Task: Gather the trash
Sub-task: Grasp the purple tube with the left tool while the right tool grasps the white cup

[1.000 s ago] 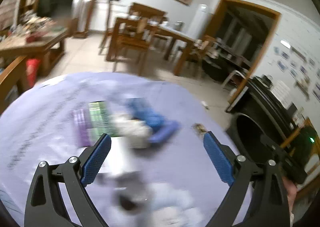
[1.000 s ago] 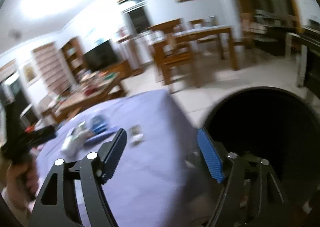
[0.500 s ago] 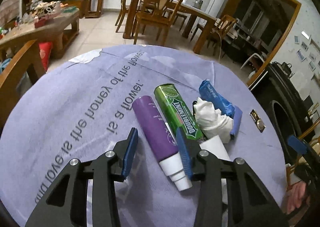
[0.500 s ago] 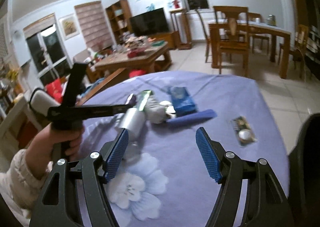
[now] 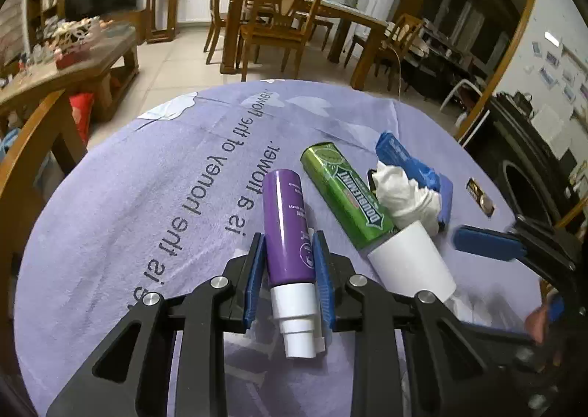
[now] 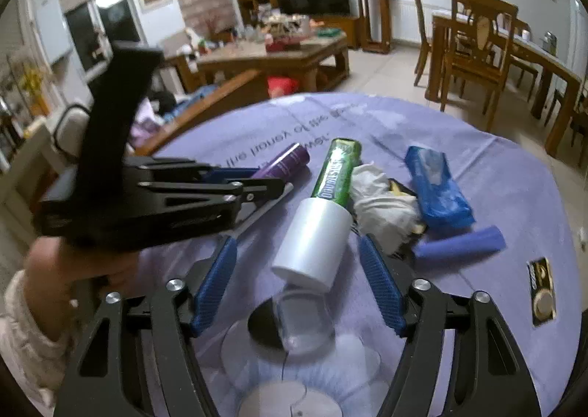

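Trash lies on a round table under a lilac cloth (image 5: 147,196). My left gripper (image 5: 288,236) is closing on a purple tube (image 5: 286,218) with a white cap, and its blue pads press the tube's sides. Beside the tube lie a green gum pack (image 5: 345,192), a crumpled white tissue (image 5: 404,196) and a blue packet (image 5: 404,159). My right gripper (image 6: 297,240) straddles a white cylindrical container (image 6: 312,236). Its jaws are closing, with gaps still on both sides. A violet-blue roll (image 6: 459,242) and a small dark packet (image 6: 542,292) lie to the right.
A black bin (image 5: 522,181) stands past the table's right edge. A wooden chair back (image 5: 36,145) rises at the left edge. Dining table and chairs (image 5: 279,12) stand further off across the tiled floor. The person's hand (image 6: 55,266) holds the left gripper (image 6: 270,178).
My left gripper dropped onto the purple tube and closed from wide open. My right gripper swung away from the black bin to over the table, around the white container, its jaws narrowing.
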Available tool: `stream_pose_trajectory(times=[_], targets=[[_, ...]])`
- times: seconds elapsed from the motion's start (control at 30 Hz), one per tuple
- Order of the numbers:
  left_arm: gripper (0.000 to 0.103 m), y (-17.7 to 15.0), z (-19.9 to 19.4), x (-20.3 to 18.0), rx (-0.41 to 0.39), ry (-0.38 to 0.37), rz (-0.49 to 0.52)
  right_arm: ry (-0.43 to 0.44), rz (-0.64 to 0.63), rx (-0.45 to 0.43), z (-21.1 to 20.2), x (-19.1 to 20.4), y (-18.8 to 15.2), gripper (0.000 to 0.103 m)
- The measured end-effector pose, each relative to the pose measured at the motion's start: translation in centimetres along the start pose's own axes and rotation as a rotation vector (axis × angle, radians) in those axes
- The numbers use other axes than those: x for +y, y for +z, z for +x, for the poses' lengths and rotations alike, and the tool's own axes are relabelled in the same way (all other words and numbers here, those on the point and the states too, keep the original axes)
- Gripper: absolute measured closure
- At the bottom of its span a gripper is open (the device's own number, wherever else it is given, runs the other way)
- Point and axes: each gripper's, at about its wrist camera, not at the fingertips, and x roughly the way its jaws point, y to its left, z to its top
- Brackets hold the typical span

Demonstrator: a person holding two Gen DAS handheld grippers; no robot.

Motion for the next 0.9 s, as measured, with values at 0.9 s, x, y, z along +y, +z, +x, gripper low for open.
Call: stream_pose_trajectory(times=[0.9], targets=[[0.078, 0.1, -4.1, -3.6, -0.174, -0.157, 0.016, -0.057, 0.251, -0.370, -14.4, -7.0, -6.1, 0.061]])
